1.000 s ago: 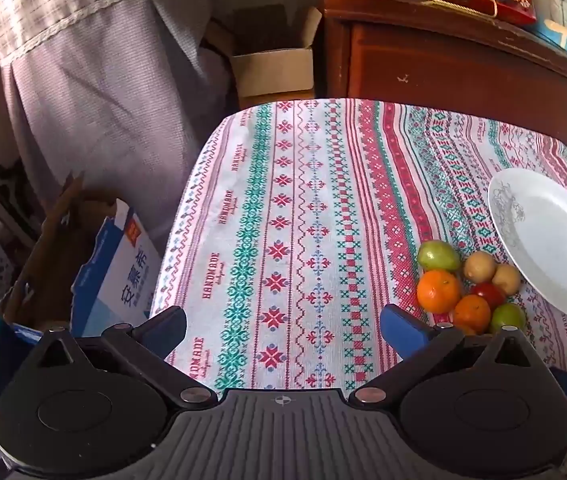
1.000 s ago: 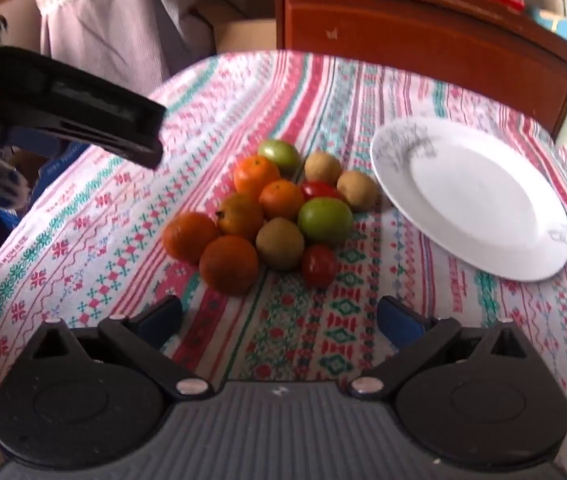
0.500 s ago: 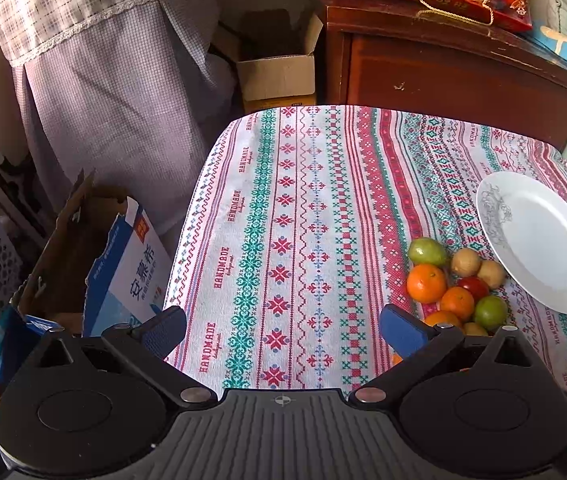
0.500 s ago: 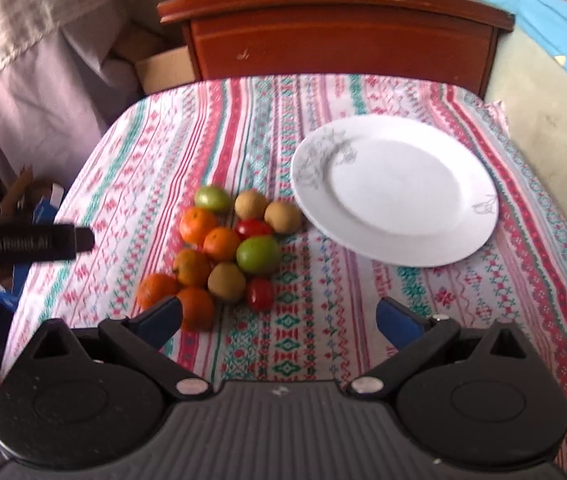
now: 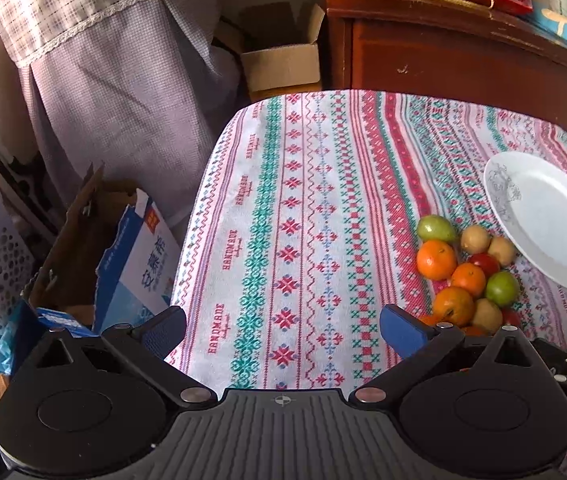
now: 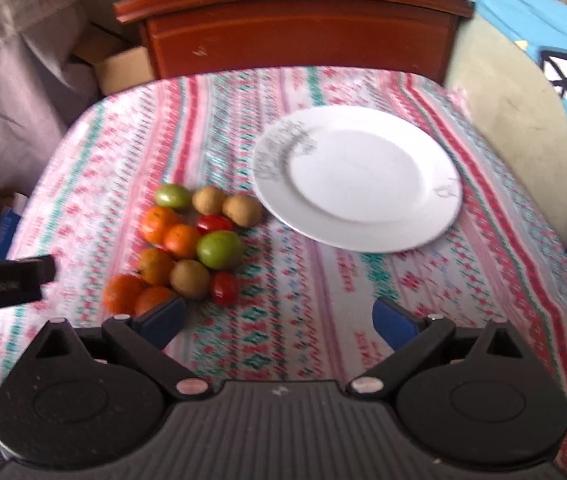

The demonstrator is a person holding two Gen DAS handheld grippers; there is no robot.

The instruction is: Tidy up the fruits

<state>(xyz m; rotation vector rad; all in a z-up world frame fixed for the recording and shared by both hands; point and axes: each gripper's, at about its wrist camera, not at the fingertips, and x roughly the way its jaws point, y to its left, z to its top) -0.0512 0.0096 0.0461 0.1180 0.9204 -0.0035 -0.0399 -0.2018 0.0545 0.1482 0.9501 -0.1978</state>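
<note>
Both claws have drawn back and up, so nothing is started. Right gripper [image 6: 277, 320] and left gripper [image 5: 281, 326] spread, empty. Fruit pile [image 6: 191, 248] sits left of bare plate [image 6: 357, 178], touching.

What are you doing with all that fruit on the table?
A person holds a gripper in each hand to sort the fruit. The pile of fruit sits on the patterned tablecloth beside a white plate with nothing on it. The left gripper and right gripper are both open and hold nothing. No fruit is on the plate yet.
</note>
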